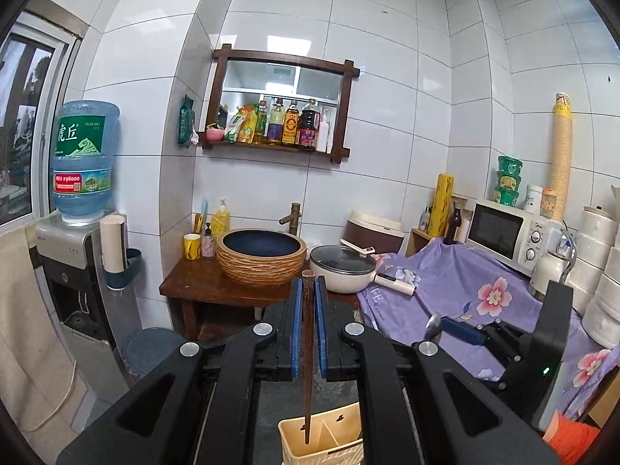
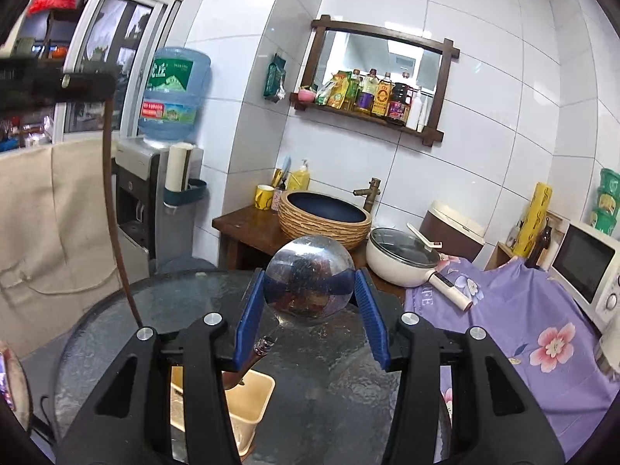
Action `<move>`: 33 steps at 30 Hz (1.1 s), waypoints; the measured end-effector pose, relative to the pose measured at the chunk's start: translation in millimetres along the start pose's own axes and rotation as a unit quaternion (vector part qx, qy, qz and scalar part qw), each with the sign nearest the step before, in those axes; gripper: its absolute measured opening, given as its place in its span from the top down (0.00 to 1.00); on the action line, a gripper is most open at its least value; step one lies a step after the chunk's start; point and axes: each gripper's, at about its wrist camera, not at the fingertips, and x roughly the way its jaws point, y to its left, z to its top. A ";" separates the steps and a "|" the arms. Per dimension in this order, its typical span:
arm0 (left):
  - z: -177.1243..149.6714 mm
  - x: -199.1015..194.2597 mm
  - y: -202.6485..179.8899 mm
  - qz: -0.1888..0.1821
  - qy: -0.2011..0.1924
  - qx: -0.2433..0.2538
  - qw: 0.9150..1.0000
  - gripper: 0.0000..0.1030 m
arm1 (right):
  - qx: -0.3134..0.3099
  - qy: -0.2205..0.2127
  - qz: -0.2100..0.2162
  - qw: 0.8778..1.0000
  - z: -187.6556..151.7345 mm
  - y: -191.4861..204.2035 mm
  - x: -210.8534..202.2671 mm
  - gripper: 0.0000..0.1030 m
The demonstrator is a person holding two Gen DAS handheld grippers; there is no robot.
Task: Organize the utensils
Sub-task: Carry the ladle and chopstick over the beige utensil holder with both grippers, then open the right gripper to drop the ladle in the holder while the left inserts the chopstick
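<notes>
My left gripper is shut on dark wooden chopsticks. They hang straight down, with their lower tips inside the left compartment of a cream utensil holder below. My right gripper is shut on a steel ladle, its round bowl between the blue pads. Its handle slopes down toward the cream holder, seen at lower left in the right wrist view. The chopsticks also show in the right wrist view, hanging at the left. The right gripper also shows in the left wrist view, to the right.
The holder stands on a round dark glass table. A purple floral cloth covers the counter on the right, with a white pan and a microwave. A basin and a water dispenser stand behind.
</notes>
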 end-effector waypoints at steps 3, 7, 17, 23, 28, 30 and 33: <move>-13.4 17.2 -1.4 0.000 0.012 -0.005 1.000 0.93 | -0.008 0.013 -0.001 1.000 -14.4 7.0 17.7 0.54; -46.8 40.6 1.2 0.005 0.038 -0.009 0.999 0.93 | -0.012 0.035 0.002 0.999 -38.2 14.4 35.1 0.54; -110.6 70.9 8.9 0.006 0.099 -0.012 0.995 0.93 | -0.008 0.079 0.025 0.997 -88.5 30.2 58.8 0.54; -133.1 76.5 9.6 0.023 0.107 0.001 0.994 0.93 | -0.011 0.092 0.036 0.995 -104.2 38.8 68.4 0.54; -137.8 73.1 4.2 0.033 0.102 0.024 0.994 0.93 | -0.011 0.092 0.041 0.995 -111.9 40.5 75.2 0.54; -140.9 75.8 4.1 0.024 0.116 0.023 0.993 0.93 | -0.009 0.094 0.041 0.995 -112.4 38.9 77.9 0.53; -146.7 81.6 7.4 0.025 0.128 0.014 0.991 0.93 | 0.010 0.105 0.052 0.993 -115.7 33.6 80.3 0.44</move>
